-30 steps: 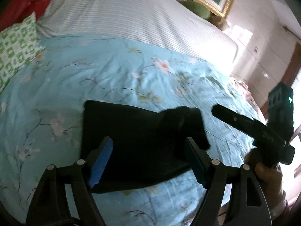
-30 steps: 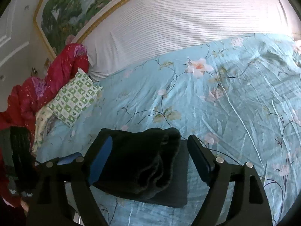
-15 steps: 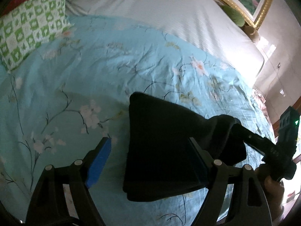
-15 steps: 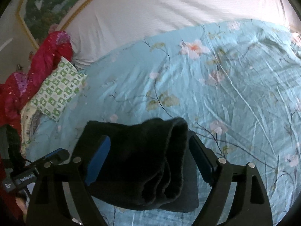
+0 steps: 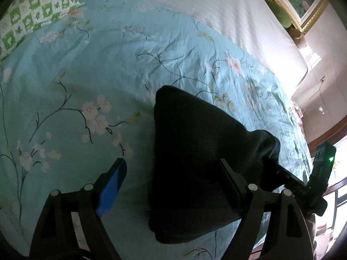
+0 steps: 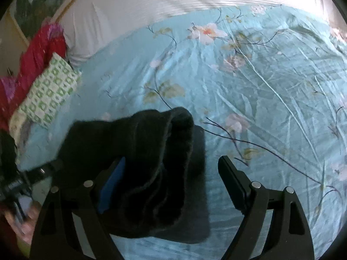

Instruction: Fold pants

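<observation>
The black pants (image 5: 195,156) lie folded into a thick bundle on the light blue floral bedspread (image 5: 86,75). In the left wrist view my left gripper (image 5: 173,173) is open, its right finger against the bundle's near edge and its left finger over bare bedspread. The right gripper's body (image 5: 321,173) shows at the bundle's far right end. In the right wrist view my right gripper (image 6: 171,173) is open around the pants' (image 6: 147,156) thick folded end, which fills the left half of the gap. The left gripper (image 6: 19,182) appears blurred at the far left.
A green-and-white checked pillow (image 5: 32,10) and red bedding (image 6: 36,49) lie at the bed's left. A white striped sheet (image 5: 195,6) covers the head end. A gold-framed picture (image 5: 299,10) hangs on the wall behind. The bed edge is at the right.
My left gripper has swung left, so the pants sit at its right finger instead of between both. My right gripper has shifted right, so the bundle sits more to its left finger.
</observation>
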Motion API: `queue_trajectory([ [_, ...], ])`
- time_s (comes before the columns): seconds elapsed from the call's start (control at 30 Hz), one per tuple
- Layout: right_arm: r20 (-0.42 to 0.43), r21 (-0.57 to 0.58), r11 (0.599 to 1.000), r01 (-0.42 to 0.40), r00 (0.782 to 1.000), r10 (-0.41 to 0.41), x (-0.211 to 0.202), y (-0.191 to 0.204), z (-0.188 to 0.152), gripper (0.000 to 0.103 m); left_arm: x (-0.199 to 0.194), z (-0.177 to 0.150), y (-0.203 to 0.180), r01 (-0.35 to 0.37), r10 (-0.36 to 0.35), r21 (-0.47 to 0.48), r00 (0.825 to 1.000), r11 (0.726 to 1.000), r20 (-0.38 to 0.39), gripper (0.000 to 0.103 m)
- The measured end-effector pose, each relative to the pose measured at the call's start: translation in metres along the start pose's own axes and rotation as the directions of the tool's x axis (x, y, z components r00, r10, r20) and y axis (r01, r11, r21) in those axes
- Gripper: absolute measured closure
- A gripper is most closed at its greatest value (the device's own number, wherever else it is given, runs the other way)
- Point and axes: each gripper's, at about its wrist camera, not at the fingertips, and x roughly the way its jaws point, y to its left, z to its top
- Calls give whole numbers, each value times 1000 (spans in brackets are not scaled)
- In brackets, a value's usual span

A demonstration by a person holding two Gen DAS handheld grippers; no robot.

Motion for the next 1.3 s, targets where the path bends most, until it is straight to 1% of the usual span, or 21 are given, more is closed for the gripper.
queue_trajectory([
  [0.03,-7,-12,1000,4,1000,-4,2,-2,-2,19,1,0,0,3,-3,0,1000,1000,-4,18],
  [0.1,-21,-14,1000,-19,1000,19,4,-9,-6,24,4,-1,0,5,-5,4,1000,1000,-10,16],
  [0.17,-28,-8,999,-46,999,46,5,-14,-8,25,8,-1,-1,-15,15,17,1000,1000,-6,13],
  [0.23,-31,-3,998,-68,997,67,5,-17,-11,26,12,-1,-1,-24,24,32,1000,999,-10,13],
  [0.33,-43,39,991,-127,991,128,8,-27,-14,27,18,-2,4,-5,6,19,1000,1000,-27,13],
  [0.4,-46,65,984,-168,984,171,10,-32,-15,29,22,-1,8,8,-7,5,999,1000,-40,13],
  [0.5,-50,68,977,-203,977,206,12,-32,-16,32,30,-1,13,9,-9,3,999,1000,-52,13],
  [0.7,-52,66,970,-236,970,239,14,-30,-17,34,36,-3,7,-29,32,61,998,998,-51,17],
  [0.8,-50,71,964,-256,964,260,16,-30,-16,38,37,-3,6,-17,21,62,998,998,-54,22],
  [0.87,-49,73,962,-262,963,266,16,-31,-16,39,37,-4,6,7,-4,60,998,998,-58,35],
  [0.9,-49,72,962,-263,962,267,16,-31,-16,39,36,-4,4,29,-25,58,998,998,-63,39],
  [0.93,-48,72,962,-264,962,268,16,-31,-17,39,36,-4,3,51,-47,56,997,997,-67,49],
  [0.97,-48,71,961,-266,962,270,16,-31,-17,40,36,-4,2,58,-54,54,996,997,-69,51],
  [1.03,-44,70,961,-267,962,271,15,-31,-17,42,34,-5,-1,42,-38,63,997,997,-60,52],
  [1.1,-27,69,960,-271,962,273,12,-29,-19,47,32,-6,-4,38,-35,69,998,997,-53,56],
  [1.17,-7,58,961,-270,963,271,8,-26,-21,50,29,-7,-6,41,-37,72,998,997,-48,62],
  [1.3,13,62,956,-287,958,287,1,-22,-21,56,21,-6,-9,46,-44,68,999,997,-30,68],
])
